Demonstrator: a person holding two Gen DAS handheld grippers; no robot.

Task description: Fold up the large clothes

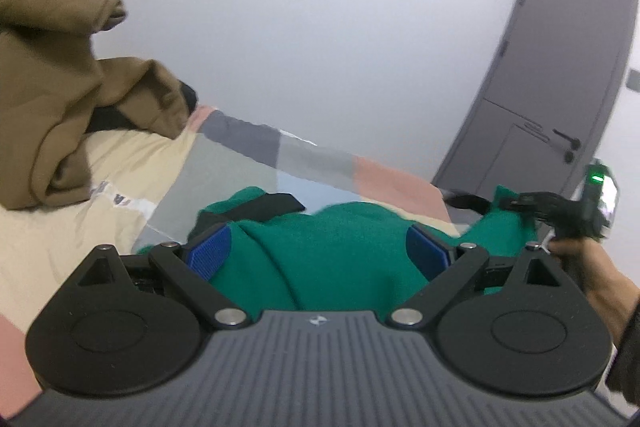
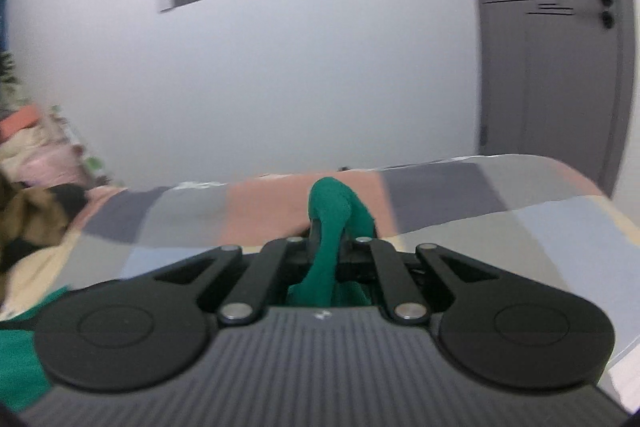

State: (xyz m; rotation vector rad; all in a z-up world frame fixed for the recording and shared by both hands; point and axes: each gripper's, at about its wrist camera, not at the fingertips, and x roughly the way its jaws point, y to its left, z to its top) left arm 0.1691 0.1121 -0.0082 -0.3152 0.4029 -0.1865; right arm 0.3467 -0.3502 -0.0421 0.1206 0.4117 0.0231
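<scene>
Right tongs pinched on the green garment, left tongs spread wide over it.

Your right tongs (image 2: 326, 239) are clamped tight on a bunched fold of the green garment (image 1: 340, 251), which lies on the patchwork bed cover (image 1: 316, 163). Your left tongs (image 1: 318, 253) stand wide apart, blue pads (image 1: 210, 253) either side of the green cloth, not pressing it. A brown coat (image 1: 52, 99) is heaped on the bed to the left, near the white wall; a grey door (image 1: 560, 75) stands to the right.

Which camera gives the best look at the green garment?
The left wrist view: the green garment spreads across the bed between open tongs. The right wrist view shows only a pinched fold and a blurred corner.
</scene>
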